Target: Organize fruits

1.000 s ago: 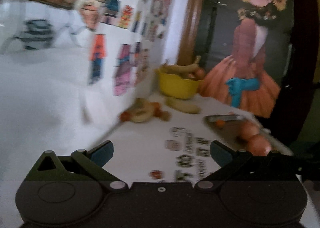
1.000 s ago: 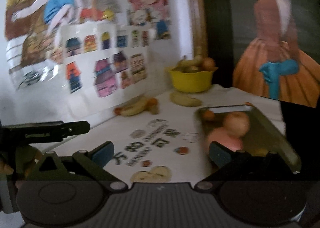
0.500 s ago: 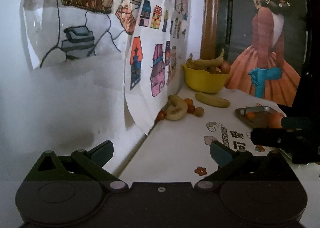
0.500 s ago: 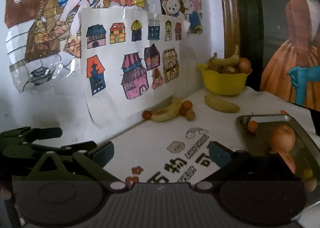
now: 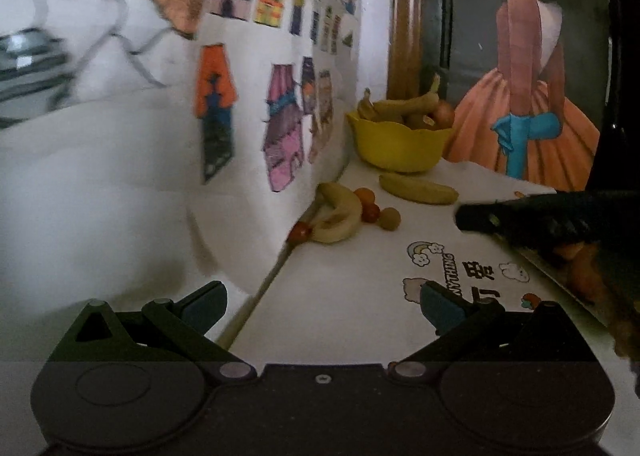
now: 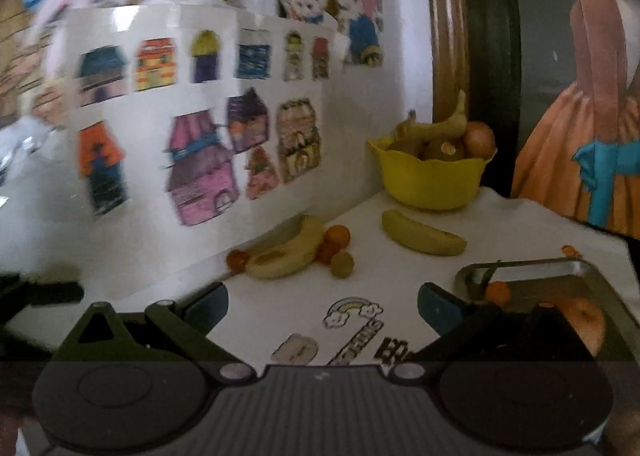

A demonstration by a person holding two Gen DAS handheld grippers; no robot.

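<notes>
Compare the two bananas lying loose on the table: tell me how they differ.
The banana by the wall is strongly curved; the banana before the yellow bowl is nearly straight. The curved one has small round fruits crowded against it; the straight one lies alone. The curved one shows a brownish patch on its side; the straight one looks evenly yellow. Both lie on the white table, outside the yellow bowl.

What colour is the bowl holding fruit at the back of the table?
Yellow. The bowl shows best in the right wrist view, with a scalloped rim.
</notes>
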